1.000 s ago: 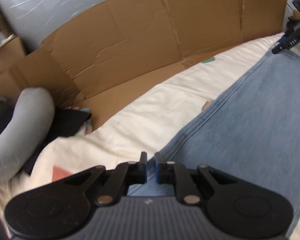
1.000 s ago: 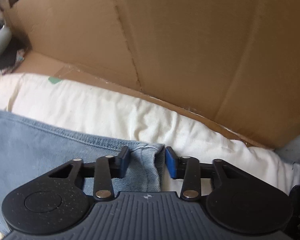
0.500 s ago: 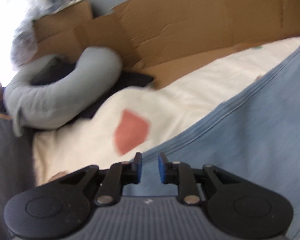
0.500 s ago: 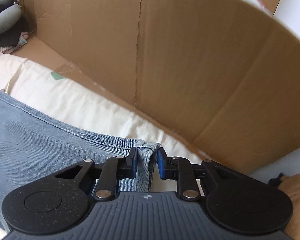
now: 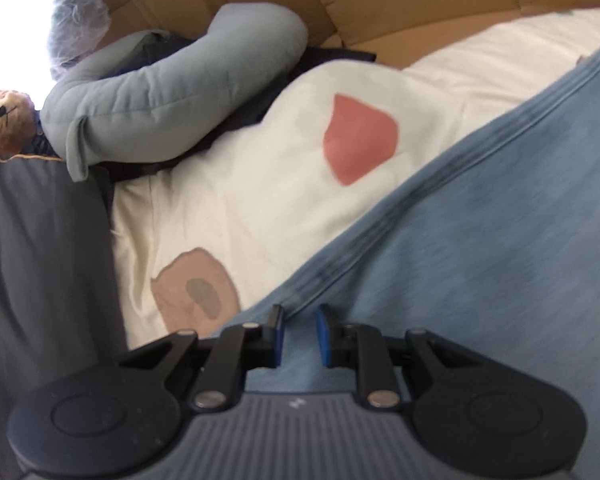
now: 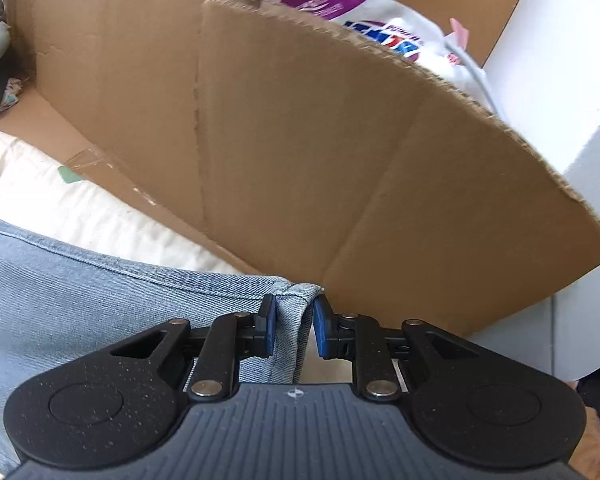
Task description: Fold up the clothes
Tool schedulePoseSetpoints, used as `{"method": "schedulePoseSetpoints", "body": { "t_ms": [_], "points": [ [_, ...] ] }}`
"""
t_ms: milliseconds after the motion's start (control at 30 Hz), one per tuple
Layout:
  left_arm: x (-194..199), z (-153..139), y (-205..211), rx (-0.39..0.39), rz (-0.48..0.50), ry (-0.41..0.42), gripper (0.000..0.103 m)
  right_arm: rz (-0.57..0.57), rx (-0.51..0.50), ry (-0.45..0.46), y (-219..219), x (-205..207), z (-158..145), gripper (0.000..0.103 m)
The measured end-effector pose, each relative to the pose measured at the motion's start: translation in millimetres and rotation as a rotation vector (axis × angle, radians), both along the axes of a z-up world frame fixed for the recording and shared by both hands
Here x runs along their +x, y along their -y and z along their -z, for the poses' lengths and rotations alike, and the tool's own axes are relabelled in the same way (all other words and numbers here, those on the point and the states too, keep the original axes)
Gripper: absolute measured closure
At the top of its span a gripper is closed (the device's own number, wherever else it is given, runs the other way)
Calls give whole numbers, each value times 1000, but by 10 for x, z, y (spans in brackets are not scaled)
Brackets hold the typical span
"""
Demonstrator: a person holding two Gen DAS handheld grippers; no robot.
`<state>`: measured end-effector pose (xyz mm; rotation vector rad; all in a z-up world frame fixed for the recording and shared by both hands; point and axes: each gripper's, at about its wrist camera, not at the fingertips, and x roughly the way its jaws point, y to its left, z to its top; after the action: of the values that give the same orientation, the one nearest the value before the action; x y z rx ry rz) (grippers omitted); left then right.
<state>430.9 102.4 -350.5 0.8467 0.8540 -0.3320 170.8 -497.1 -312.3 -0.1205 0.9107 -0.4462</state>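
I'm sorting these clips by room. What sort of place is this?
Most likely a bedroom at home, with folding done on a bed. Blue jeans lie on a cream patterned bedsheet, a grey curved pillow and a teddy bear sit nearby, and flattened cardboard stands behind.

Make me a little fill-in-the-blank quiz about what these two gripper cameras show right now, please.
1. Both grippers are working on a garment made of light blue ____.
2. The right gripper pinches the jeans at a folded ____.
3. Behind the bedsheet stands a brown wall of ____.
4. By the grey pillow sits a small teddy ____.

Missing words: denim; corner; cardboard; bear
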Motion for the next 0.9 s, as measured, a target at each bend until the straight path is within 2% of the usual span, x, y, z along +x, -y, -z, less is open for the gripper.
{"method": "schedulePoseSetpoints", "body": {
  "t_ms": [167,300,333,367,467,533,667,700,733,767,867,900],
  "points": [
    [233,-52,-169,36,-53,0,83,9,-9,-5,70,1,-21,85],
    [236,-136,-188,-19,-7,-43,82,13,2,-23,143,89,90,85],
    [235,-158,-192,-34,5,-54,81,13,6,-28,193,123,126,84],
    [235,-179,-196,-48,17,-65,73,13,12,-29,205,125,145,84],
    [215,-128,-59,-27,86,-90,59,12,30,-35,245,136,180,84],
    [231,-87,42,-11,122,-102,54,8,33,-40,260,146,188,84],
    [290,16,221,38,189,-128,54,3,32,-46,239,162,209,84],
    [312,42,248,50,201,-133,54,3,33,-47,239,165,215,84],
    [342,58,266,52,207,-147,59,3,35,-49,244,170,227,84],
    [366,69,271,45,211,-168,70,3,37,-52,250,160,233,84],
    [347,76,293,64,256,-186,90,2,41,-56,266,159,252,85],
    [330,77,302,77,275,-183,93,3,42,-55,271,159,255,85]
  ]
}}
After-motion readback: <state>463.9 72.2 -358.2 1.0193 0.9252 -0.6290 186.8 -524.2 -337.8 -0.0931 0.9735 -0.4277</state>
